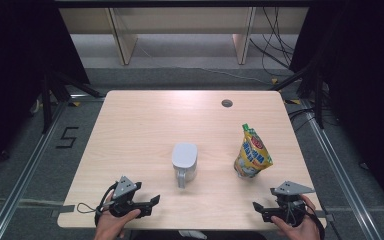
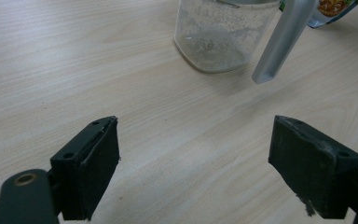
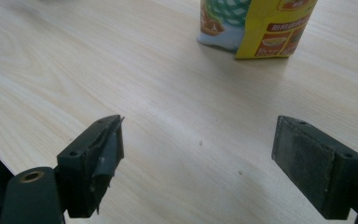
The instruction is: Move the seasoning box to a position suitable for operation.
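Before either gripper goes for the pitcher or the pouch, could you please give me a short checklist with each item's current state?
1. Left gripper jaws open with nothing between them: ok.
2. Right gripper jaws open with nothing between them: ok.
3. Pitcher upright, lid on, handle toward the person: ok.
4. Pouch standing upright: ok, though it leans a little.
5. Pouch sealed at the top: cannot tell.
6. Bare table between grippers and both things: ok.
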Action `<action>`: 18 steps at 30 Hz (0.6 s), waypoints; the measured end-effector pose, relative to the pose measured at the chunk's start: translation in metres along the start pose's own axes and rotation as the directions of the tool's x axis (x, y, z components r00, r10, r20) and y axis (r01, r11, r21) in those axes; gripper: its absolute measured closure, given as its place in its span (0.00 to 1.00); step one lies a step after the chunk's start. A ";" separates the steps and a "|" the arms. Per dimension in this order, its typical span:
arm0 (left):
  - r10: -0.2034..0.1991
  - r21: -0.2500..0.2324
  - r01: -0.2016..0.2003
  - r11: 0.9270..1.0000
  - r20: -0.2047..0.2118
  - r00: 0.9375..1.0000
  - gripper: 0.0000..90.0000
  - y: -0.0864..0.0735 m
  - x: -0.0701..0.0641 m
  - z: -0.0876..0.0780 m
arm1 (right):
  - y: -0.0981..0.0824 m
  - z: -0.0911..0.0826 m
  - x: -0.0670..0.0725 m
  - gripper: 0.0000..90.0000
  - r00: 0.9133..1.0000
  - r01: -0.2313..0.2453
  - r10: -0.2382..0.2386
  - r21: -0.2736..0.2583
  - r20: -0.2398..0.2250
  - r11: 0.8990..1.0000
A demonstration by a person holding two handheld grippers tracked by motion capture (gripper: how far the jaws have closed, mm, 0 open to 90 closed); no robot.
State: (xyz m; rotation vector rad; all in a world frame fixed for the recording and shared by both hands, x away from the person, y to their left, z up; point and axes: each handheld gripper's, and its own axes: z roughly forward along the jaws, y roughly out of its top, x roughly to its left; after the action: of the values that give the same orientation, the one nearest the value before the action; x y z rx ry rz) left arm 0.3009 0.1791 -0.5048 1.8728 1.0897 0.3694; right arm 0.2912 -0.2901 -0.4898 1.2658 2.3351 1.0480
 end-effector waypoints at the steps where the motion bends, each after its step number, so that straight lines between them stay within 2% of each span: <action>1: 0.000 0.000 0.000 1.000 0.000 1.000 0.17 0.000 0.000 0.000 | 0.000 -0.001 0.000 0.19 1.000 -0.001 0.001 0.003 0.007 1.000; 4: -0.008 -0.007 0.008 1.000 0.003 1.000 0.17 0.000 -0.001 0.001 | 0.000 -0.003 -0.001 0.19 1.000 0.007 -0.007 -0.011 -0.007 1.000; 5: -0.004 -0.003 0.004 1.000 0.007 1.000 0.17 0.000 -0.001 0.001 | -0.001 -0.003 0.002 0.19 1.000 -0.024 0.024 -0.021 0.007 1.000; 6: -0.004 -0.003 0.004 1.000 0.007 1.000 0.17 0.000 -0.001 0.001 | -0.001 -0.003 0.002 0.19 1.000 -0.024 0.024 -0.021 0.007 1.000; 7: -0.005 -0.004 0.005 1.000 0.003 1.000 0.17 0.000 -0.001 0.001 | -0.001 -0.003 -0.001 0.19 1.000 0.013 -0.013 -0.029 0.005 0.999; 10: -0.007 -0.006 0.007 1.000 0.003 1.000 0.17 0.000 -0.001 0.001 | 0.000 -0.006 -0.001 0.20 0.999 0.032 -0.031 -0.039 0.018 0.999; 12: -0.004 -0.003 0.004 1.000 0.007 1.000 0.17 0.000 -0.001 0.001 | 0.000 -0.006 0.001 0.21 1.000 0.024 -0.024 -0.046 0.003 0.999; 15: 0.008 0.004 -0.008 1.000 0.005 1.000 0.17 0.000 0.000 0.000 | 0.000 -0.007 0.000 0.21 1.000 0.024 -0.023 -0.047 0.004 0.999; 17: 0.004 0.000 -0.004 1.000 0.005 1.000 0.17 0.001 -0.001 0.001 | 0.000 -0.007 0.000 0.21 1.000 0.025 -0.025 -0.043 0.001 0.999; 18: -0.011 -0.012 0.011 1.000 0.009 1.000 0.17 0.001 -0.001 0.001 | 0.000 -0.007 0.000 0.22 1.000 0.026 -0.026 -0.042 0.000 0.999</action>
State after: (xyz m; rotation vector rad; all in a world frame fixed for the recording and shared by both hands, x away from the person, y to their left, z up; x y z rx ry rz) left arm 0.3011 0.1771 -0.5045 1.8556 1.0891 0.3596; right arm 0.2876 -0.2929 -0.4849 1.2167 2.3113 1.0834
